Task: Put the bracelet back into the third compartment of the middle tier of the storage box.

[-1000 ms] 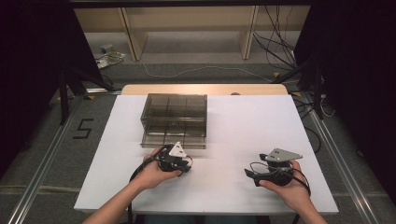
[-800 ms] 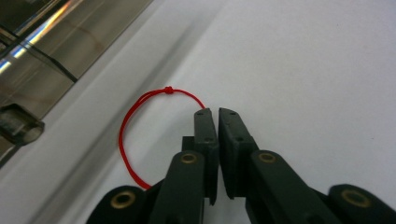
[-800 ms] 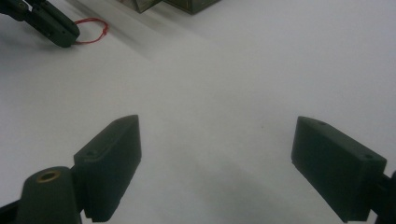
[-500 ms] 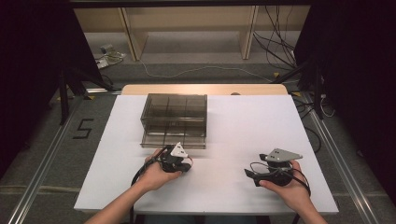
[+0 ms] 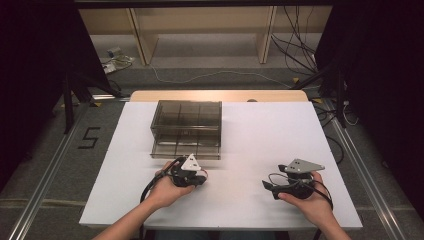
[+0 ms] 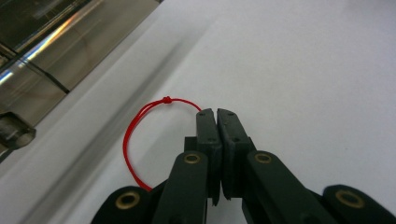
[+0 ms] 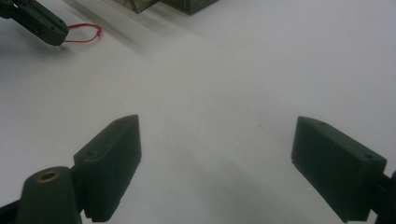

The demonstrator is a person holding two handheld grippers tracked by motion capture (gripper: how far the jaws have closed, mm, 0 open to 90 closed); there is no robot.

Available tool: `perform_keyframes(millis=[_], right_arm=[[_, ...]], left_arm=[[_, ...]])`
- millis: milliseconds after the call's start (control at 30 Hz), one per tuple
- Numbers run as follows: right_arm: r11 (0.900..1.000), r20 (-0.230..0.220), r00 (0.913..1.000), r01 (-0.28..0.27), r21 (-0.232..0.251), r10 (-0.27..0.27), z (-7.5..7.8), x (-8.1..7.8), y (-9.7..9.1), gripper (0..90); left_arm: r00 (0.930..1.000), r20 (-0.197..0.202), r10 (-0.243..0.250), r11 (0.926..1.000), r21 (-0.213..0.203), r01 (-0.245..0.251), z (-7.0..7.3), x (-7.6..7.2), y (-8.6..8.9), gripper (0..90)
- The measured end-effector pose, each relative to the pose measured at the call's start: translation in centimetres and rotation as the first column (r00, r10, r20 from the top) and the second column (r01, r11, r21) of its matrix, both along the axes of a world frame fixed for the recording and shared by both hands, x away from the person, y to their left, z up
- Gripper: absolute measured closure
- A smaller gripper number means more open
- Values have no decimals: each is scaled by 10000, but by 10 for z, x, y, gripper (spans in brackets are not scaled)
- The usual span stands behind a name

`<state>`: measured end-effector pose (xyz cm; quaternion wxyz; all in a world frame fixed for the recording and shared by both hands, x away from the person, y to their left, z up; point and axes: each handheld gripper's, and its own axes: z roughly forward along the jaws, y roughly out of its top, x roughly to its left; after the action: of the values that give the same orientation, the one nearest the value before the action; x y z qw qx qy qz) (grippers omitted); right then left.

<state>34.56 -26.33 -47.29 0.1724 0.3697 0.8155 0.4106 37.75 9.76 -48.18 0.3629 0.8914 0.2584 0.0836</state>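
Observation:
A thin red string loop [image 6: 140,116] with a knot lies on the white table [image 5: 260,135] just in front of the smoky clear drawer box [image 5: 186,127]. My left gripper [image 6: 216,112] is shut, and the string runs into its closed jaws, pinched there. From the high view the left gripper [image 5: 202,177] sits by the box's front right corner. My right gripper [image 7: 217,123] stands open over bare table with nothing between its jaws; in the high view the right gripper [image 5: 267,186] points left. Farther off in the right gripper view are the string [image 7: 86,33] and the left gripper [image 7: 37,21].
The drawer box [image 6: 56,42] has a small handle [image 6: 16,133] facing the left gripper. A wooden strip [image 5: 220,95] edges the table's far side. Cables lie on the floor behind, and metal rails run along both sides.

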Motion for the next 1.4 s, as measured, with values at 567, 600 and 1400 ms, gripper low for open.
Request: perform_keyframes(millis=[567,600,1400], right_arm=[[10000,65,10000,25,14,-25,1,-1,-1,166],[10000,64,10000,29,12,-29,1,-1,-1,166],[10000,58,9999,86,35,-86,1,-2,-2,166]], left_arm=[[9989,446,-172,9988,-447,192,9,-9,6,882],[9989,447,-143,9986,-510,165,10,-10,5,882],[9972,736,-110,9965,-820,171,18,-14,6,882]])
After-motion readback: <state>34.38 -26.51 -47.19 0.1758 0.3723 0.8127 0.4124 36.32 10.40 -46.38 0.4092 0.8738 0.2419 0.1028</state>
